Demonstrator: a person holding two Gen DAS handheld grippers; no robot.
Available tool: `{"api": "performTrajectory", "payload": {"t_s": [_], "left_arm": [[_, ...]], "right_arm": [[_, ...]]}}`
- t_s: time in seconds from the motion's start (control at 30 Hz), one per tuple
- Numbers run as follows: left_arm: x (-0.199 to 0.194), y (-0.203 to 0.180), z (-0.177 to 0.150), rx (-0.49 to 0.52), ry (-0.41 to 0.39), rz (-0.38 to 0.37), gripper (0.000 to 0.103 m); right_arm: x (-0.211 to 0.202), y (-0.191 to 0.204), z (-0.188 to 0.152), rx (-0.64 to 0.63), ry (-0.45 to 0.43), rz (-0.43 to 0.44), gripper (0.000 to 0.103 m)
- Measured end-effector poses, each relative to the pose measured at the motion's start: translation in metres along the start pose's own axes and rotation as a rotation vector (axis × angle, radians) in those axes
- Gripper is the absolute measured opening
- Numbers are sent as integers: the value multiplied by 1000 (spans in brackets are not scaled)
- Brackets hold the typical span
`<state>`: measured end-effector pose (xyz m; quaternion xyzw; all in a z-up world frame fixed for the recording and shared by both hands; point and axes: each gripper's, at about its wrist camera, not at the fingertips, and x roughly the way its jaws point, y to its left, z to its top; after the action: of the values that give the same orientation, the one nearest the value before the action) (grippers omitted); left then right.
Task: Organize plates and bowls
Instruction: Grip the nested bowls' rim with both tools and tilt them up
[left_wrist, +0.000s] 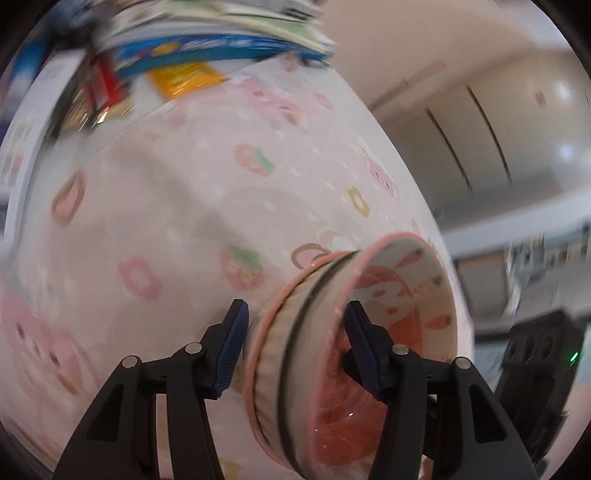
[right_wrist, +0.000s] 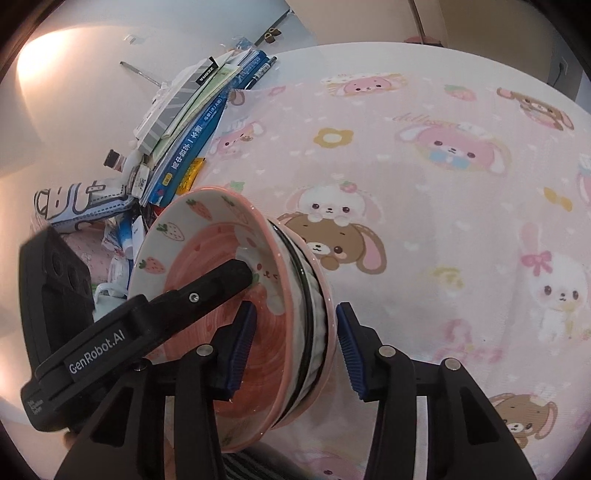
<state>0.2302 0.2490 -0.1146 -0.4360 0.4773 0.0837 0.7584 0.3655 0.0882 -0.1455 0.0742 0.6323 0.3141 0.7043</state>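
Note:
A stack of pink-rimmed dishes with strawberry and carrot prints, a bowl nested with plates, is tipped on edge above the pink cartoon tablecloth (right_wrist: 443, 184). In the left wrist view my left gripper (left_wrist: 295, 343) straddles the stack (left_wrist: 332, 350), one blue pad outside and one inside the bowl. In the right wrist view my right gripper (right_wrist: 295, 339) straddles the stack's rims (right_wrist: 295, 295) from the opposite side; small gaps show beside its pads. The left gripper's black finger (right_wrist: 221, 284) reaches into the bowl there.
A pile of books, pens and packets (right_wrist: 192, 122) lies at the tablecloth's far left edge; it also shows blurred in the left wrist view (left_wrist: 207, 48). A printed pouch (right_wrist: 81, 206) lies beside it. Beige cabinets (left_wrist: 480, 140) stand beyond the table.

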Motion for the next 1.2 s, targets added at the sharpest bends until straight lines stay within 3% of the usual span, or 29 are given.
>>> {"api": "performTrajectory", "payload": {"t_s": [0.23,0.47,0.7,1.0,1.2], "left_arm": [[-2,6,1,-22,-13,-3,52],[-2,16,3,-69,3,-47,47],[-1,1,-3,9,-31,10,48],[-2,-1,-4,8,-27,24,49],[-22,-12,-4,48,-65,-14,50]], "right_arm": [[7,-18,-2,135,18,106,49],[7,-27,-3,213,8,143,45],[4,-19,-3,126,-16,99,47],[3,-20,-3,149,-3,107,47],[-24,-8,-6,119,-59,122,47]]}}
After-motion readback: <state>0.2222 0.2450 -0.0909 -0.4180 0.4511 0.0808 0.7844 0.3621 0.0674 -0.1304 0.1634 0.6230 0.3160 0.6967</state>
